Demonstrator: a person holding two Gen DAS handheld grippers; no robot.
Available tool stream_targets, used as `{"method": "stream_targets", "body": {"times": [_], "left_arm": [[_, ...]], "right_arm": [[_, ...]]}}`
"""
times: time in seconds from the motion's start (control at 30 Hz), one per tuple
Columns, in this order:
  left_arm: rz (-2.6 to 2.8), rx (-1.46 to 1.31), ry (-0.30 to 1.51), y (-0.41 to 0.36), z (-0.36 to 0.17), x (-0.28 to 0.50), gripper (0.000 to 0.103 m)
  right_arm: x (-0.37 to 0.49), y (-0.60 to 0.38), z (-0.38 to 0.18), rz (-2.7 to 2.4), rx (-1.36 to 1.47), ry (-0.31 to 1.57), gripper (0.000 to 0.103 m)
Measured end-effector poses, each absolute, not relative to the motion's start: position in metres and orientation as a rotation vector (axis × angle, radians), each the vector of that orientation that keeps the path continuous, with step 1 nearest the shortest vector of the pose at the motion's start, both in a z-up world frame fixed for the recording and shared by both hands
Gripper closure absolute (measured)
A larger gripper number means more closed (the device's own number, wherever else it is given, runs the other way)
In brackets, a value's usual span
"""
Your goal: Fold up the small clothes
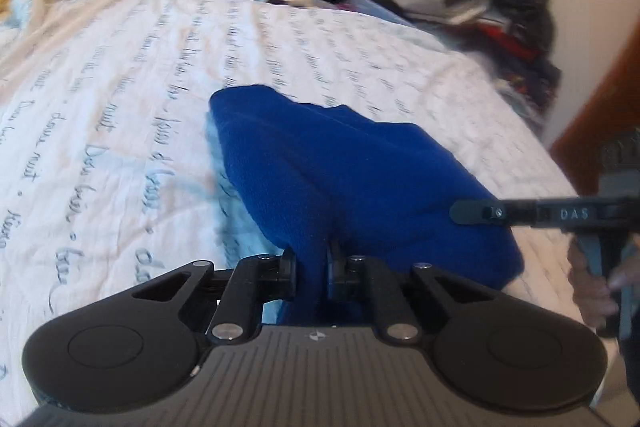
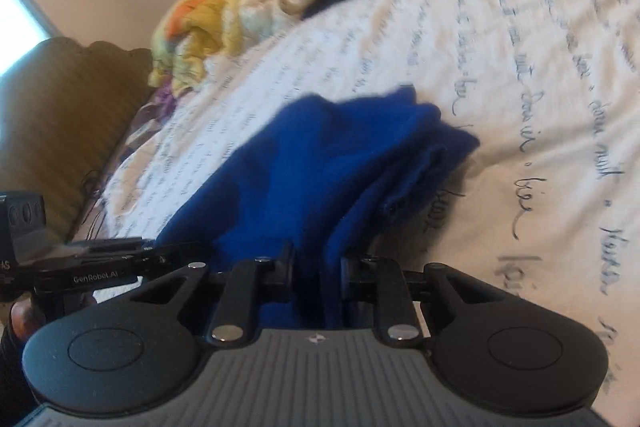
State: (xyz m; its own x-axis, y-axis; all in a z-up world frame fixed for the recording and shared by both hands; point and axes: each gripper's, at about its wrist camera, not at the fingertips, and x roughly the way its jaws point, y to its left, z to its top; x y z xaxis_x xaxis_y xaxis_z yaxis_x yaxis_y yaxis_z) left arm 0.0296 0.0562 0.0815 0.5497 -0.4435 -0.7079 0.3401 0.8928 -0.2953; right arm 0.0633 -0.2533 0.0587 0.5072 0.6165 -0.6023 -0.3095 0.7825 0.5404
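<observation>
I am pinching the blue garment (image 1: 352, 183) with both tools: the left gripper (image 1: 312, 267) is clamping a fold of it at six o'clock, and the right gripper (image 2: 316, 267) is doing the same. The cloth is draping onto the white bedspread (image 1: 120, 99), printed with cursive script ("nuit" and "bien" are legible). The other tool is showing "DAS" at three o'clock in the left view, "GenRobot.AI" at nine o'clock in the right.
</observation>
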Motion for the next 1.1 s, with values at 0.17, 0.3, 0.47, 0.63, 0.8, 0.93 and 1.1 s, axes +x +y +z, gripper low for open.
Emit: {"method": "stream_targets", "body": {"times": [0.17,0.3,0.47,0.63,0.8,0.93,1.1], "left_arm": [[-0.286,0.04,0.886,0.058,0.037,0.002,0.028],[-0.31,0.037,0.695,0.045,0.073,-0.015,0.026],[-0.434,0.132,0.775,-0.025,0.053,0.02,0.016],[-0.428,0.245,0.705,-0.046,0.02,0.013,0.005],[-0.441,0.226,0.695,-0.04,0.017,0.014,0.005],[-0.438,0.22,0.69,-0.04,0.017,0.013,0.003],[-0.432,0.218,0.69,-0.04,0.016,0.015,0.002]], "right_arm": [[0.029,-0.256,0.024,0.455,0.272,0.958,0.046],[0.03,-0.266,0.069,0.433,0.377,0.739,0.044],[0.1,-0.208,0.077,0.557,0.323,0.762,0.021],[0.153,-0.178,0.01,0.429,0.057,0.817,0.019],[0.168,-0.163,0.029,0.373,0.025,0.924,0.019],[0.139,-0.14,0.07,0.518,0.041,0.802,0.018],[0.173,-0.084,0.026,0.522,-0.117,0.95,0.003]]}}
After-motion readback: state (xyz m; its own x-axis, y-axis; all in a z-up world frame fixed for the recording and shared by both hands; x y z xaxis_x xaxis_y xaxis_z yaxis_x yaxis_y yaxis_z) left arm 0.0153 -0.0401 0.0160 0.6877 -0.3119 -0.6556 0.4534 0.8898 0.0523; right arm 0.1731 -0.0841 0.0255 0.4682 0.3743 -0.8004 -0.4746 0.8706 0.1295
